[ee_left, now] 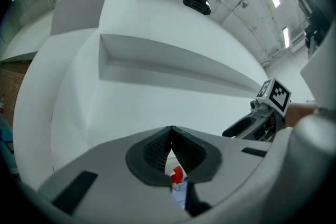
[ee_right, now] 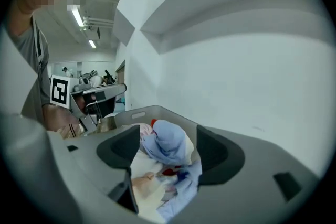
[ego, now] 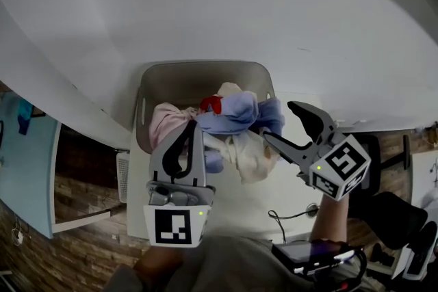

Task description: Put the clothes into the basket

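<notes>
White wall [ego: 274, 10] fills the top half of the head view, and the white table [ego: 287, 195] butts right up against it. The grey basket [ego: 164, 75] sits in the middle of the frame with its far rim at the wall. The clothes [ego: 233, 116] are a heap of pink, pale blue, cream and a bit of red. They fill the near part of the basket and spill over its lower right rim onto the tabletop. Bare grey basket wall shows along the upper edge, so that's where the room is.

Left gripper [ego: 191, 126] is lower left of centre, its tip at the near side of the heap. Its jaws are clenched tip to tip, and I can't see any cloth pinched between them.

Right gripper [ego: 279, 121] comes in from the lower right with its jaws spread wide. The blue cloth is framed between them, but the pads aren't pressing on it. Bare tabletop shows under it, with a thin cable [ego: 287, 219] lower down.

The table's left edge drops off to wood floor [ego: 41, 249].
</notes>
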